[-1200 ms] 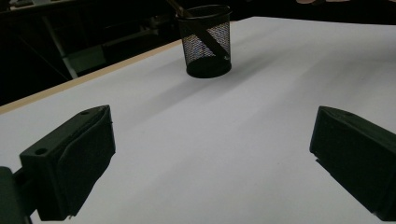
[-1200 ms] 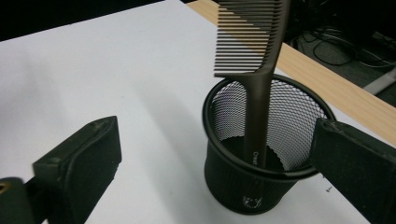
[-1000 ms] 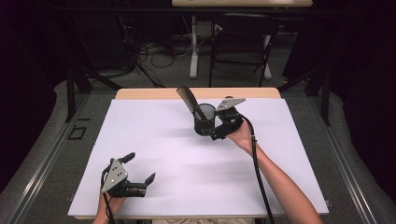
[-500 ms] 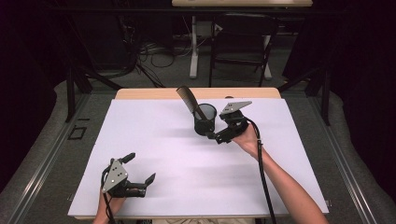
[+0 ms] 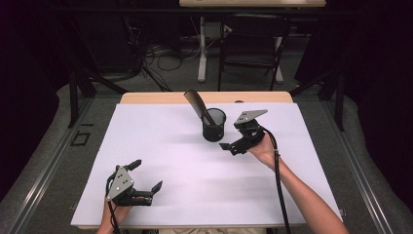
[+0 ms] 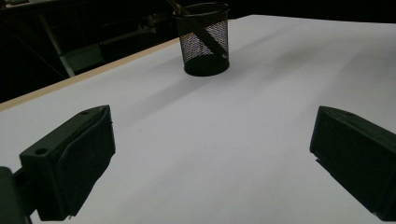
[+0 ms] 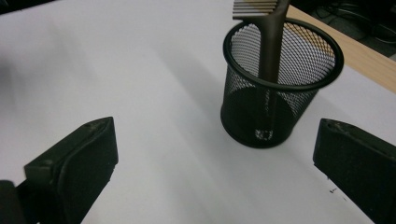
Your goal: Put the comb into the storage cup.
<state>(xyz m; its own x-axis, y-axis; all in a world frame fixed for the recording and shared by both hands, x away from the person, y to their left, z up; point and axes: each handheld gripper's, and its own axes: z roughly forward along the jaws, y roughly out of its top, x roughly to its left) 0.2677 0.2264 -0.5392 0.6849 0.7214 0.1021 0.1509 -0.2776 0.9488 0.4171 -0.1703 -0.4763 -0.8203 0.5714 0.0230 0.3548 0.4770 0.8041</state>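
High view: mesh cup (image 5: 214,125) upright at the desk's (image 5: 160,141) far middle, comb (image 5: 196,103) leaning inside; right claw (image 5: 233,145) just beside it, spread, empty. Left gripper view: left claw (image 6: 210,158) agape, empty. Right gripper view: cup between spread jaws, untouched.

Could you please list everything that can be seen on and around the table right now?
mesh cup: one, black, upright on the far middle of the table.
comb: one, dark brown, standing handle-down in the mesh cup, leaning toward the far left.
table: one, white top with a wooden far edge.
chair: one, dark, on the floor beyond the table.
cables: several, dark, on the floor behind the table.
left tool: one, black with a grey plate, near left of the table, jaws open.
right tool: one, black with a grey plate, just right of the mesh cup, jaws open, apart from it.
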